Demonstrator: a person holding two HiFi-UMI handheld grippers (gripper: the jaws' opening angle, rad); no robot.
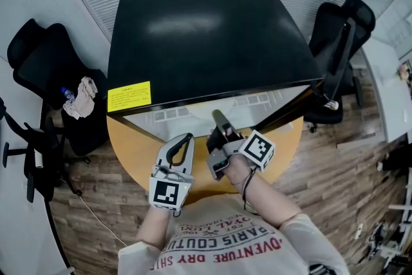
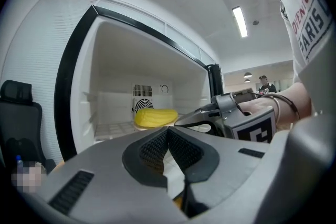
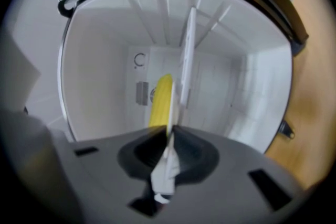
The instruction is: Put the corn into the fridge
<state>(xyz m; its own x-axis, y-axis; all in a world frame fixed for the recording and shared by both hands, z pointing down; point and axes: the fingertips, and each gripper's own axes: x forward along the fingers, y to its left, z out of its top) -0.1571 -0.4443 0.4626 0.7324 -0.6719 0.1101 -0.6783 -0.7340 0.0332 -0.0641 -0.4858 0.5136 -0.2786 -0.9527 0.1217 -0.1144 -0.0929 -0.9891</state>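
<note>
A yellow corn cob [image 2: 155, 117] lies on a white plate [image 3: 187, 50] inside the open black fridge [image 1: 199, 35]. My right gripper [image 1: 217, 116] reaches into the fridge mouth, rolled on its side. In the right gripper view the plate stands edge-on with the corn [image 3: 161, 99] against it, and the right gripper [image 3: 170, 134] is shut on the plate's rim. My left gripper [image 1: 188, 138] hangs just outside the opening, left of the right one. Its jaws [image 2: 168, 131] are shut with nothing between them.
The fridge stands on a round wooden table [image 1: 138, 145], its door [image 1: 293, 106] swung open at the right. Black office chairs stand at the left [image 1: 45, 67] and the right [image 1: 341, 35]. A fan grille [image 2: 140, 105] is on the fridge's back wall.
</note>
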